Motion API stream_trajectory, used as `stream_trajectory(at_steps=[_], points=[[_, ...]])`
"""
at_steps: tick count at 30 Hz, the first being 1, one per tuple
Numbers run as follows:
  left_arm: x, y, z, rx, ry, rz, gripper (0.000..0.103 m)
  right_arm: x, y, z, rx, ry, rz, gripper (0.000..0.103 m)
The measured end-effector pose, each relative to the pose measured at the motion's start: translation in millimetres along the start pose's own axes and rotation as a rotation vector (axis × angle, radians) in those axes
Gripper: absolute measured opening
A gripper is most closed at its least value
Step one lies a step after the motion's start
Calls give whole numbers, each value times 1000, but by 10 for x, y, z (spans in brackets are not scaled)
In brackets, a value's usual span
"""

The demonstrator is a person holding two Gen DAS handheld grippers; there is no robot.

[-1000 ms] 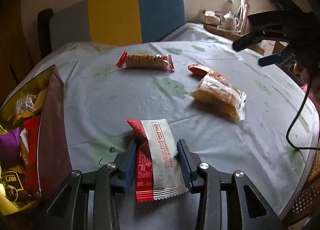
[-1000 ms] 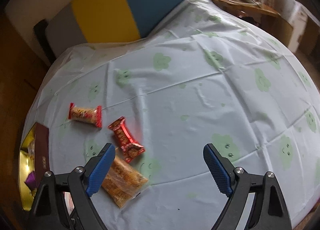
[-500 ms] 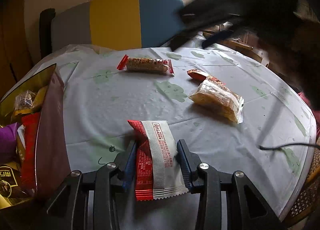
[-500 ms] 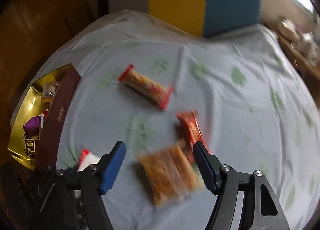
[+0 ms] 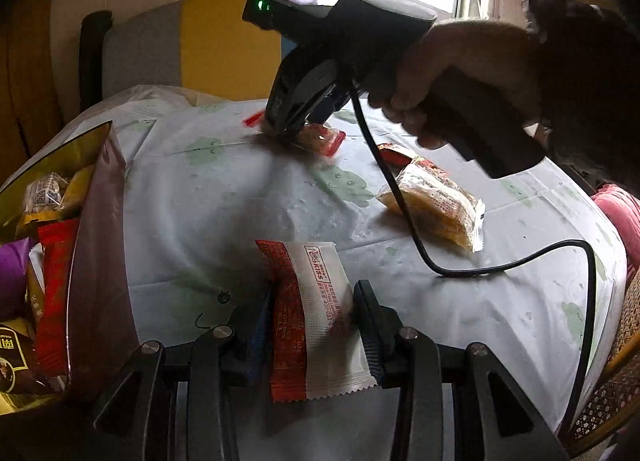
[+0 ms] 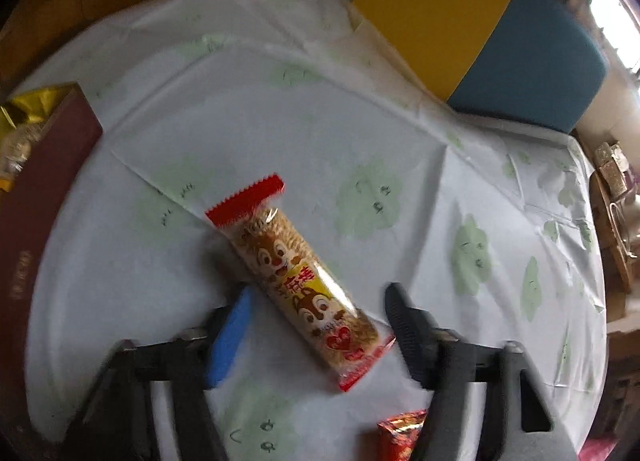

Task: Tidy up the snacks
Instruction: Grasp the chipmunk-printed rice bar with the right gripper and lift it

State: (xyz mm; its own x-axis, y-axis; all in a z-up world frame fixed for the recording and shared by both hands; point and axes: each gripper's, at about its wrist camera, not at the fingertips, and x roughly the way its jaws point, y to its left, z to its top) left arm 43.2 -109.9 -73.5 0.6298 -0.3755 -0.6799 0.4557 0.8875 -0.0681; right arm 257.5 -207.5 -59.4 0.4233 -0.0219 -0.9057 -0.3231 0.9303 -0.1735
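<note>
Right wrist view: right gripper [image 6: 316, 325] straddling the biscuit roll [image 6: 298, 281] lying diagonally on the tablecloth [image 6: 400, 141]; jaws have just been closing, pads apparently not yet touching the wrapper, though blur obscures contact. Roll judged light, its biscuits brittle, the film slippery: best taken across the middle, gently. Left gripper [image 5: 308, 317] is clamped on a red-and-white sachet [image 5: 316, 317], soft and light, beside the snack box [image 5: 96, 245]

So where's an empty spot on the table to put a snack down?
The cloth between the snack box and the orange packet is bare. Near the right gripper, the biscuit roll and the small red packet crowd it.
</note>
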Motion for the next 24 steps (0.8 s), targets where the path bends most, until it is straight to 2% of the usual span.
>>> stream_trajectory(at_steps=[1, 2, 4, 8, 12, 15, 19, 22, 24], points=[[1, 2, -1, 1, 0, 0, 41, -20, 2, 1, 7, -7, 8, 32], [2, 4, -1, 0, 0, -1, 41, -57, 8, -6, 16, 0, 8, 31], [6, 7, -2, 0, 0, 0, 41, -148, -6, -38, 40, -6, 31, 31], [11, 10, -4, 0, 0, 0, 41, -475, -104, -256, 94, -20, 138, 31], [11, 12, -7, 1, 1, 0, 41, -812, -319, -615, 188, -58, 162, 31], [12, 2, -11, 4, 1, 3, 41, -1017, -566, -934, 276, -77, 121, 31], [11, -12, -15, 6, 2, 8, 41, -996, -896, -1391, 400, -9, 9, 31], [12, -11, -12, 6, 4, 9, 41, -754, -1039, -1678, 483, 82, 12, 31], [16, -22, -4, 7, 4, 11, 41, -628, -1083, -1793, 517, 110, 21, 31]])
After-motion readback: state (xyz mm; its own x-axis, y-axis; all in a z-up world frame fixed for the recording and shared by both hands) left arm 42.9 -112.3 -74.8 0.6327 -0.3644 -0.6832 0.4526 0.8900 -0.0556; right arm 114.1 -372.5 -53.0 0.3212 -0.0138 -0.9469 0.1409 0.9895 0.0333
